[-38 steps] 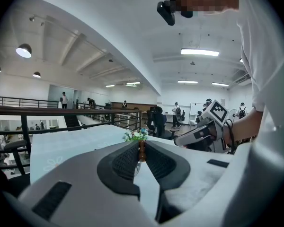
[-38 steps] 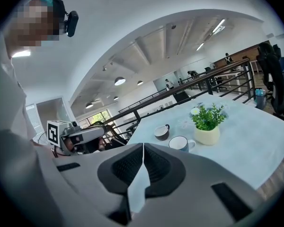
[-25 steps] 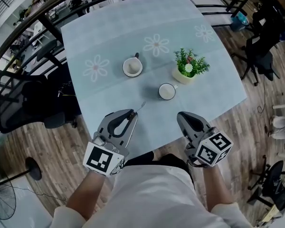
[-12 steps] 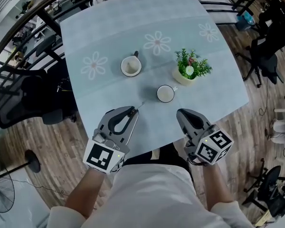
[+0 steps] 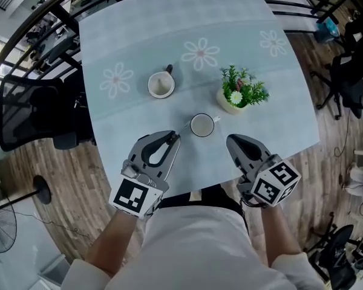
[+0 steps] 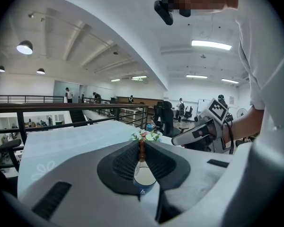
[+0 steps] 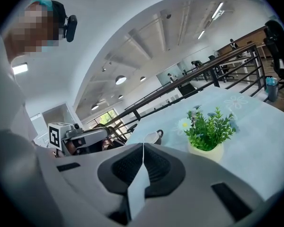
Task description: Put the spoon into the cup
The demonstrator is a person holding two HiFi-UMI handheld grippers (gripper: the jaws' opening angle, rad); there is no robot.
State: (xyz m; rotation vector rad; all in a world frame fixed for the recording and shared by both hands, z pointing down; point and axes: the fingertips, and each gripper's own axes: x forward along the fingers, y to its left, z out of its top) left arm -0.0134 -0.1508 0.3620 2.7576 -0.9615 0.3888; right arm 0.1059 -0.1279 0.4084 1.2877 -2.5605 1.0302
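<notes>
Blue cloth, head view: cloth (image 5: 139,41) bears two cups and a plant (image 5: 241,94). The near cup (image 5: 201,125) is just ahead of both grippers, with the far cup (image 5: 161,85) well behind it.
Spoon, head view: the spoon (image 5: 185,127) pokes out past the tips of the left gripper (image 5: 175,137). Its free end is just beside the near cup's rim and seems not yet over the opening.
Left gripper view: jaws nearly together, pinching the spoon's handle; near cup shows below the tips.
Right gripper, head view: right gripper (image 5: 233,141) hangs beside the near cup, apart from it.
Right gripper view: jaws pressed together, nothing between them.
Done: spoon is off the cloth and up at the cup.
Left: bring it over the opening, tip it in, let go.
</notes>
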